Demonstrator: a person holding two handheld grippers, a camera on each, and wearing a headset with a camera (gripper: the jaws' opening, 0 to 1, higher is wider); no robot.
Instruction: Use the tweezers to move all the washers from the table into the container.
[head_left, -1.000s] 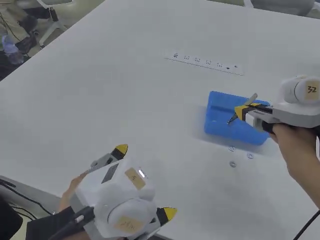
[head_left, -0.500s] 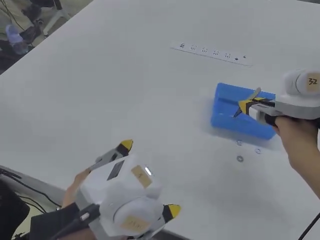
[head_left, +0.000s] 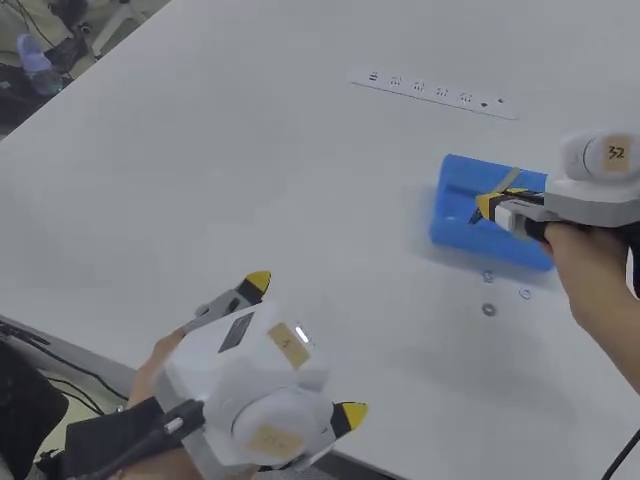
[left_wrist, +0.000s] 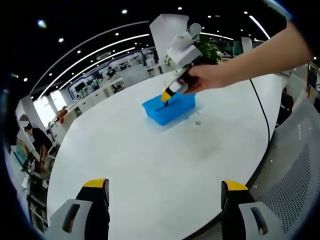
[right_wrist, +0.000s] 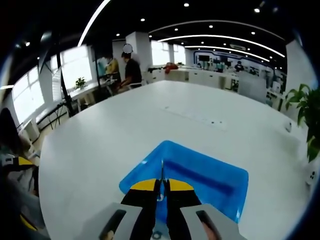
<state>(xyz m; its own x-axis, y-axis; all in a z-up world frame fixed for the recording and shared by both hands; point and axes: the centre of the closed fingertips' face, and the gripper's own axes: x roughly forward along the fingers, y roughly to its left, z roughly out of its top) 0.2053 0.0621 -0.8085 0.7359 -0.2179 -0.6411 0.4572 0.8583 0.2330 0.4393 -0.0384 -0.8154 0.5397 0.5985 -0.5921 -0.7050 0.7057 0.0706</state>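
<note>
1. The right gripper (head_left: 487, 206) sits at the right of the head view, held in a hand (head_left: 590, 275). In the right gripper view its jaws are pressed nearly together on the tweezers (right_wrist: 162, 175).
2. The tweezers stick out past the jaws over the blue container (right_wrist: 210, 185) at the lower middle of that view. Whether the tips hold a washer is too small to tell.
3. In the head view the container (head_left: 462, 232) lies at right of centre on the white table (head_left: 250, 150). The gripper's nose is above its right part.
4. Three washers lie on the table just below the container in the head view: one (head_left: 488, 310) lowest, one (head_left: 526, 294) to its right, and one (head_left: 487, 276) close to the container wall.
5. The left gripper (head_left: 303, 347) is at the bottom of the head view, near the table edge and well apart from the container. In its own view the jaws (left_wrist: 165, 192) stand wide apart with nothing between them.
6. A socket strip (head_left: 435, 93) lies at the upper right of the head view, beyond the container.
</note>
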